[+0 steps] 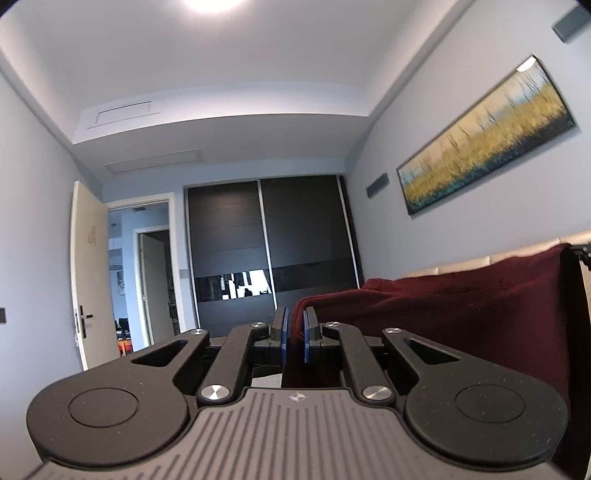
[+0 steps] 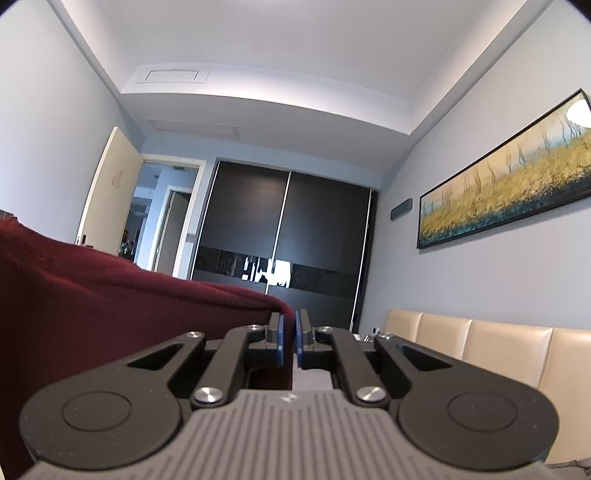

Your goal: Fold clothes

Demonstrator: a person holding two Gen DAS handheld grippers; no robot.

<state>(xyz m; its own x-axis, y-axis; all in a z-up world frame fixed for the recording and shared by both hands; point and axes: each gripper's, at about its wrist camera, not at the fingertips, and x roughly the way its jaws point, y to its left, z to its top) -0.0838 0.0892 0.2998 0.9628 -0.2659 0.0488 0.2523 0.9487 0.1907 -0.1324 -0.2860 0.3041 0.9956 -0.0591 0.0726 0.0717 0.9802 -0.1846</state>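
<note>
From the left wrist, the left gripper (image 1: 294, 334) pinches a corner of the dark red knitted garment (image 1: 461, 306), which stretches away to the right, held level before the dark sliding wardrobe (image 1: 266, 240). From the right wrist, the right gripper (image 2: 289, 338) seems to pinch the garment's other edge (image 2: 129, 302), its blue pads (image 2: 280, 341) nearly together; a beige padded headboard (image 2: 480, 339) stands on the right.

A bedroom in a home. A dark sliding-door wardrobe (image 2: 288, 236) fills the far wall beside an open cream door (image 1: 86, 273) leading to a hallway, and a long framed landscape painting (image 2: 506, 173) hangs on the pale blue-grey wall above a padded beige headboard (image 2: 480, 343). Recessed ceiling vents (image 1: 125, 112) and a bright ceiling light (image 1: 212, 3) complete the domestic interior.
</note>
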